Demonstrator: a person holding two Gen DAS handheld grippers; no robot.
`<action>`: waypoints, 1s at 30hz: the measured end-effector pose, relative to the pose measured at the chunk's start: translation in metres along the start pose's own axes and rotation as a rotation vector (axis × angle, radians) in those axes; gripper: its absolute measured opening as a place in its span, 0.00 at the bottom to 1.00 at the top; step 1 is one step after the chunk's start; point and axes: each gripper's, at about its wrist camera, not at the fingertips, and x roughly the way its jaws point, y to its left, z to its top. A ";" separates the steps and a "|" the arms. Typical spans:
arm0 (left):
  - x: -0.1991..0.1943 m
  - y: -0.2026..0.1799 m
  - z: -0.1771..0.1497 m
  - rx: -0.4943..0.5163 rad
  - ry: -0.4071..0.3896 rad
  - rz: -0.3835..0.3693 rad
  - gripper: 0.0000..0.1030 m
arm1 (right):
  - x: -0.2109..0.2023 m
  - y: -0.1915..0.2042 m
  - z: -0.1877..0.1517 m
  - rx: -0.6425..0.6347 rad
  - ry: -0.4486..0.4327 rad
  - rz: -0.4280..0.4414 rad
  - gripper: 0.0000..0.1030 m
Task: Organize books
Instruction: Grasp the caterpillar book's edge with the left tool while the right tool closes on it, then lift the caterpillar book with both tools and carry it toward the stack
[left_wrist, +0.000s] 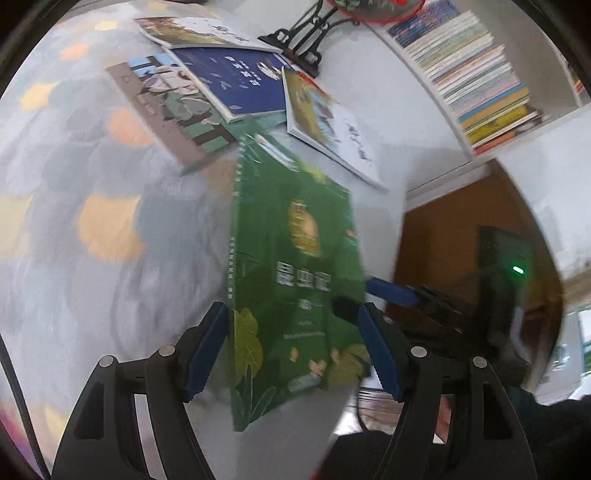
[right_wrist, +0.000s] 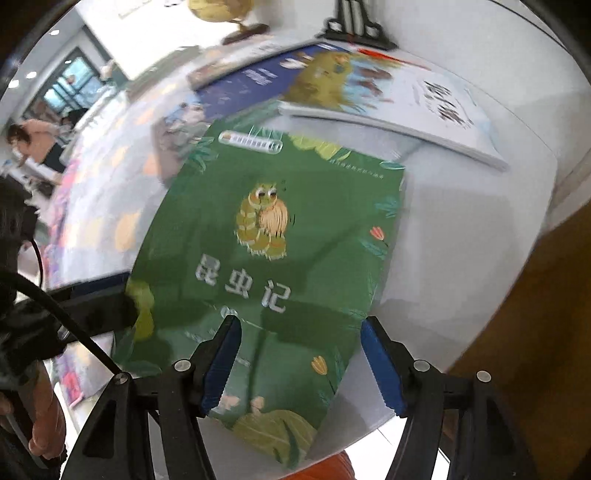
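A green book (left_wrist: 295, 258) with a caterpillar on its cover lies at the near corner of the white table (left_wrist: 384, 110), its lower end past the edge. My left gripper (left_wrist: 293, 350) is open, with the book's spine close to the left pad (left_wrist: 207, 347). My right gripper (right_wrist: 301, 363) is also open over the book's (right_wrist: 266, 251) lower half, its pads apart from the cover. In the left wrist view the right gripper (left_wrist: 364, 295) reaches in at the book's right edge. The left gripper (right_wrist: 122, 306) shows at the book's left edge in the right wrist view.
Several books lie beyond: a blue one (left_wrist: 236, 81), one with a seated figure (left_wrist: 170, 107), and a white one with a yellow picture (left_wrist: 328, 122). A black metal stand (left_wrist: 303, 33) is at the back. A full bookshelf (left_wrist: 472, 74) is on the right, wooden floor (left_wrist: 443, 240) below.
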 end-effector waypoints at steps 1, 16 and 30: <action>-0.012 0.000 -0.009 -0.028 -0.024 -0.015 0.67 | 0.000 0.005 0.000 -0.017 0.001 0.011 0.65; -0.040 0.082 -0.023 -0.348 -0.198 0.045 0.67 | 0.014 0.049 0.026 -0.048 -0.034 0.246 0.49; -0.071 0.059 -0.037 -0.398 -0.298 -0.168 0.67 | 0.026 0.035 0.003 0.017 0.039 0.304 0.42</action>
